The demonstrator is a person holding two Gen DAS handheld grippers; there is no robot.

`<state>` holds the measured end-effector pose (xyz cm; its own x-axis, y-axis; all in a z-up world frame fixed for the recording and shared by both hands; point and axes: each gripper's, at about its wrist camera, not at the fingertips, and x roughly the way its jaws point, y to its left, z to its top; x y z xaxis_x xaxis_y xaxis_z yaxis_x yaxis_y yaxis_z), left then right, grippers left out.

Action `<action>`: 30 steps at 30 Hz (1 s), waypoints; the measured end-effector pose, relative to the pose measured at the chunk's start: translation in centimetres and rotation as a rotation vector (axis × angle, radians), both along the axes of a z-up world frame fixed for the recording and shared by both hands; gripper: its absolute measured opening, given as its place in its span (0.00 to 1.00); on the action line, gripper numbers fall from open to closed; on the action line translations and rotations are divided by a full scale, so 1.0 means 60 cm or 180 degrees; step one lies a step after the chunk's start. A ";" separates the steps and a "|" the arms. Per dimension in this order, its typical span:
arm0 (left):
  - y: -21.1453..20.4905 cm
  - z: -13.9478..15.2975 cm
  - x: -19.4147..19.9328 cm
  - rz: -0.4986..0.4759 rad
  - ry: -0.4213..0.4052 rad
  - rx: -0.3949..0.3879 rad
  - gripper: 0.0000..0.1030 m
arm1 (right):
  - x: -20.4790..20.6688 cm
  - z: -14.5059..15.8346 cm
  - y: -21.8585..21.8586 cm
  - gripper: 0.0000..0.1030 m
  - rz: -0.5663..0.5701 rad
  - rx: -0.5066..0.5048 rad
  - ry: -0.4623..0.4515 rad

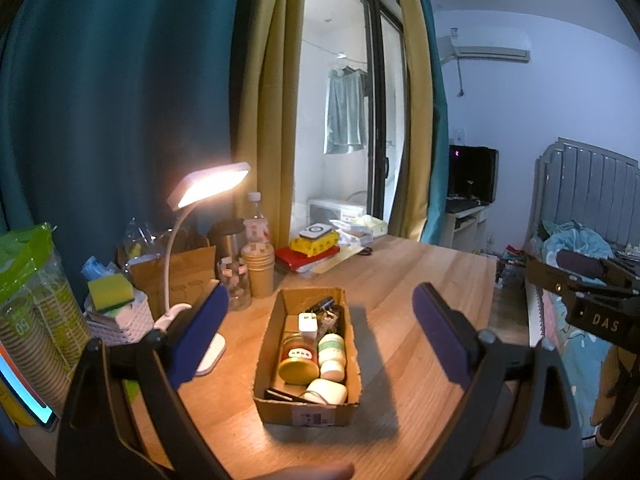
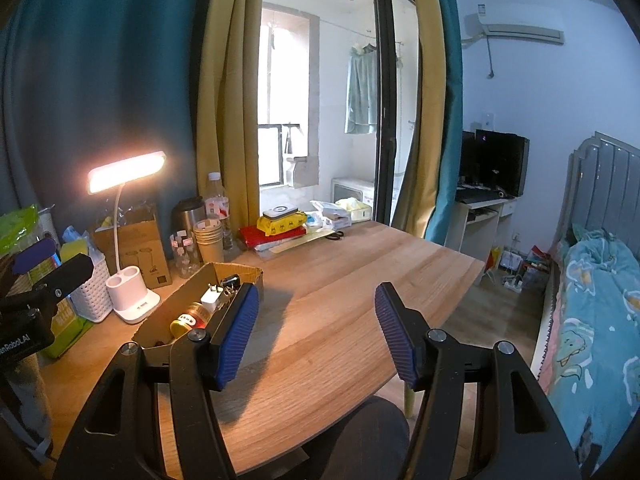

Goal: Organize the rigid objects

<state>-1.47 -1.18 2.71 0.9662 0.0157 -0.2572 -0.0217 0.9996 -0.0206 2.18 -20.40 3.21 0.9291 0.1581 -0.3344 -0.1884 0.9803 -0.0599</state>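
An open cardboard box (image 1: 308, 412) sits on the wooden desk (image 1: 400, 300). It holds a jar with a gold lid (image 1: 298, 362), white jars (image 1: 331, 350), a white charger (image 1: 308, 325) and dark small items. My left gripper (image 1: 320, 312) is open and empty, held above and in front of the box. My right gripper (image 2: 316, 312) is open and empty over bare desk, just right of the box (image 2: 192, 284). The jar (image 2: 191, 318) and charger (image 2: 211, 298) show beside its left finger.
A lit white desk lamp (image 1: 208, 184), a white basket with sponges (image 1: 116, 320), paper cups (image 1: 258, 270), a glass, a flask and a water bottle stand along the desk's back left. Books and packets (image 1: 312, 252) lie at the back. A bed (image 2: 596, 320) is at right.
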 end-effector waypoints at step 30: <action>0.003 0.000 -0.002 -0.0022 -0.0029 -0.0018 0.92 | 0.003 -0.012 -0.002 0.62 0.0028 -0.0007 0.0037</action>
<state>-1.61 -1.01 2.69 0.9686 0.0075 -0.2486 -0.0145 0.9995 -0.0264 2.33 -20.53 2.48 0.9238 0.1654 -0.3454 -0.1975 0.9785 -0.0598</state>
